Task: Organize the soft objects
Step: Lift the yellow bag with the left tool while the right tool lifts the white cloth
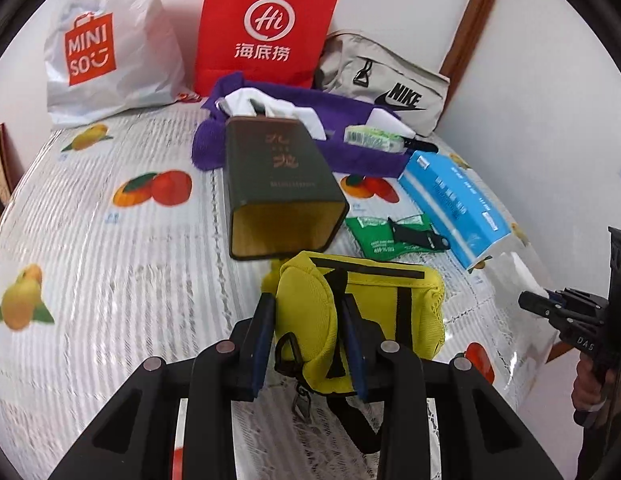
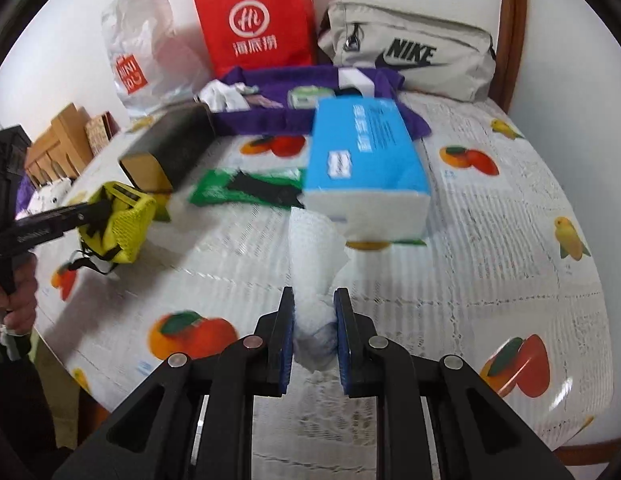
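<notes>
A table under a white fruit-printed plastic cloth [image 2: 490, 240] is crowded: a white Miniso plastic bag [image 1: 106, 48], a red paper shopping bag [image 1: 266, 28] and a beige Nike pouch [image 2: 410, 56] line the wall, a purple cloth tray [image 1: 350, 152] sits before them, and a dark green box [image 1: 278, 184] lies on its side beside a green wipes packet [image 1: 374, 236]. The left gripper [image 1: 306, 344] pinches a yellow fabric pouch [image 1: 350, 308]. The right gripper [image 2: 313, 340] pinches the crumpled white wrapper [image 2: 316, 272] of a blue tissue pack [image 2: 362, 164], which hangs just ahead.
</notes>
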Demonstrator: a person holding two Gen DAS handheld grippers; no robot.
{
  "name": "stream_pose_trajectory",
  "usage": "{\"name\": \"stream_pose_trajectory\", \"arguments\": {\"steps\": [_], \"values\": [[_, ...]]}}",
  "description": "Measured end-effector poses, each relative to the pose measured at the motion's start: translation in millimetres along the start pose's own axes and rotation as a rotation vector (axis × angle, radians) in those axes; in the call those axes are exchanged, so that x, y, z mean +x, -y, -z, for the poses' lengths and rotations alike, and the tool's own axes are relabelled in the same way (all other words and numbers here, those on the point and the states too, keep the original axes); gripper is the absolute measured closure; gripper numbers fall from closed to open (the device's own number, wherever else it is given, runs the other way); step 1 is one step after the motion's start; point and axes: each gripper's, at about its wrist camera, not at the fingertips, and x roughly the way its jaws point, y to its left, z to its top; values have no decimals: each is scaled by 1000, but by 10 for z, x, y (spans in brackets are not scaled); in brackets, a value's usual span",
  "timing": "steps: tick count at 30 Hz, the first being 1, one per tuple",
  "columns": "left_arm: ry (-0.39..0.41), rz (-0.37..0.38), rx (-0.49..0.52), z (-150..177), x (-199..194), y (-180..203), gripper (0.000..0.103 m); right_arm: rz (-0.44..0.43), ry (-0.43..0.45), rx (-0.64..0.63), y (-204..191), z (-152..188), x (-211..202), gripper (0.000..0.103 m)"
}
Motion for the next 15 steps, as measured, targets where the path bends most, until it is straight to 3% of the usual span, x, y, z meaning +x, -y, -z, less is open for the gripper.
{"name": "stream_pose_trajectory", "arguments": {"steps": [8,15], "values": [[15,39,9,-140,-124,-58,72,-46,63,24,-118,-145,-206,85],[77,-1,-13,-298,-334,37,72,-84,85,41,-51,-363,-299,85]]}}
